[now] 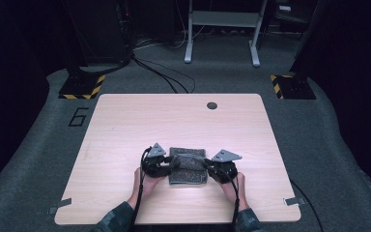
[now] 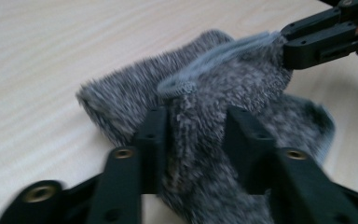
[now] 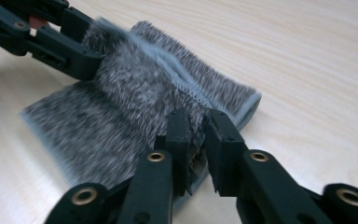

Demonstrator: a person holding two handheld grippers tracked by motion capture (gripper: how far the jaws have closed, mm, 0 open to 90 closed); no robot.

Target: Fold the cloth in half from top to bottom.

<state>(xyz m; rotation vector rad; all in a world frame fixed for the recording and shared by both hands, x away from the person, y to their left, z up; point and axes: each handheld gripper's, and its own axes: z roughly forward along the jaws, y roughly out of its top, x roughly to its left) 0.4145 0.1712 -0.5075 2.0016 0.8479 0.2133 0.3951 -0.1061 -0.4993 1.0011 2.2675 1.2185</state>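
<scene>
- Cloth (image 1: 188, 166), grey and fuzzy with a pale blue hem, lies partly folded on the near middle of the wooden table (image 1: 125, 125), between the two grippers.
- Left gripper (image 2: 193, 123) has its jaws set apart around a raised fold of the cloth, fabric bunched between them.
- Right gripper (image 3: 198, 128) pinches the opposite edge, jaws nearly closed on a thin fold.
- Both hands rest at the table's near edge.

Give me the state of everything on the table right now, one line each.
Grey cloth: partly folded, lying on the table, held at both ends.
Left gripper: jaws shut on the cloth's left end.
Right gripper: jaws shut on the cloth's right end.
</scene>
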